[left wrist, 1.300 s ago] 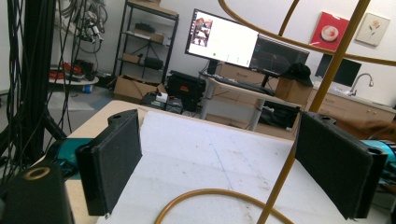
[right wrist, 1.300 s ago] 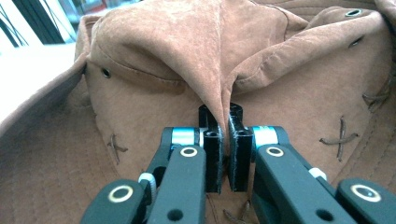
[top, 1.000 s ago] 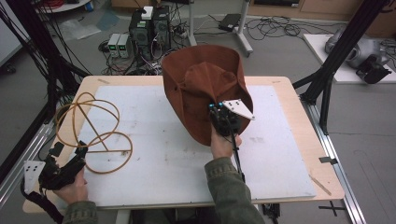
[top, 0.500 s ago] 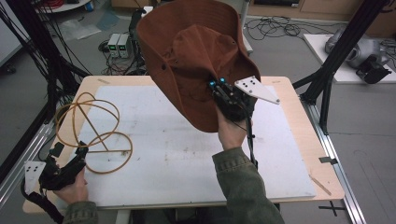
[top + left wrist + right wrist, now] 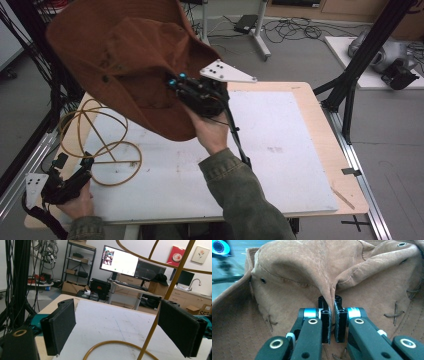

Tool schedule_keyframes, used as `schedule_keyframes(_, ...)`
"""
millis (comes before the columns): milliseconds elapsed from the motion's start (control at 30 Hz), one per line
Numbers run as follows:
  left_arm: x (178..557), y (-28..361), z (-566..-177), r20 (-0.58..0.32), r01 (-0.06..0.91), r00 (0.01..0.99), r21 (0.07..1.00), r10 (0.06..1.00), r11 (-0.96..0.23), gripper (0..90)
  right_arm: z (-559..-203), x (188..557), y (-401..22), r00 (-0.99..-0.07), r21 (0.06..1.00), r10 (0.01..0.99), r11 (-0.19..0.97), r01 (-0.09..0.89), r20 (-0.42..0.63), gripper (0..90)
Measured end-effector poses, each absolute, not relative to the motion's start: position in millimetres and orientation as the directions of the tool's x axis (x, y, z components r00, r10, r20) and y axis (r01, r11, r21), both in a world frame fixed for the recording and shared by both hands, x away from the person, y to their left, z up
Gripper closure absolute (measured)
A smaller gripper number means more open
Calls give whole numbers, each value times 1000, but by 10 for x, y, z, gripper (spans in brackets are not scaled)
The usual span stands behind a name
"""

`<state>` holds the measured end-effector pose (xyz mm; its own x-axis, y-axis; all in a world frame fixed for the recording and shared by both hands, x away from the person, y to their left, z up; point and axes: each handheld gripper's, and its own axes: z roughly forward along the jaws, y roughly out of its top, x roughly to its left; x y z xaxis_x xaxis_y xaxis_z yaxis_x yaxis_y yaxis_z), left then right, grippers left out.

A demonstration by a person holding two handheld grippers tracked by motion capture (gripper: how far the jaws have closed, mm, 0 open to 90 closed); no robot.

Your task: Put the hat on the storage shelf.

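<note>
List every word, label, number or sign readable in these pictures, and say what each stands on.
"SG": partial print, cut off by the jaw, on the cardboard box at the right of the left gripper view.
Monitor: its screen content is too small to read.
Two wall pictures: images, no legible words.
Brown hat, held by the right gripper: no text.
White mat: faint smudges, nothing legible.

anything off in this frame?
Only the hat: the right gripper pinches a fold of its crown, so it hangs crumpled above the table. The wire stand sits upright between the left gripper's open fingers.
</note>
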<state>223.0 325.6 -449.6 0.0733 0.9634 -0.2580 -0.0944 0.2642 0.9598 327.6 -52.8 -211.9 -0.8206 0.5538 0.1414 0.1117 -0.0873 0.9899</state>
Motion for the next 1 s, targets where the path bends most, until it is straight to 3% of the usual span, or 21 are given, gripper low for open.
schedule_keyframes(300,2228,3256,-4498,-263,-94,79,958,962,270,152,-2178,3324,-37,-921,990,366,-18,137,134,875)
schedule_keyframes(433,2227,3261,-4499,-257,-93,80,960,963,264,152,-2305,3373,253,-943,981,280,24,191,177,875)
schedule_keyframes(600,2229,3261,-4501,-264,-92,83,958,961,271,152,-2414,3394,466,-949,971,249,95,221,192,874)
schedule_keyframes(733,2228,3263,-4502,-264,-90,88,958,960,272,152,-2544,3425,649,-949,943,265,236,234,169,869)
schedule_keyframes(1000,2224,3264,-4502,-264,-93,87,958,961,272,152,-2585,3469,668,-946,929,262,264,258,188,810)
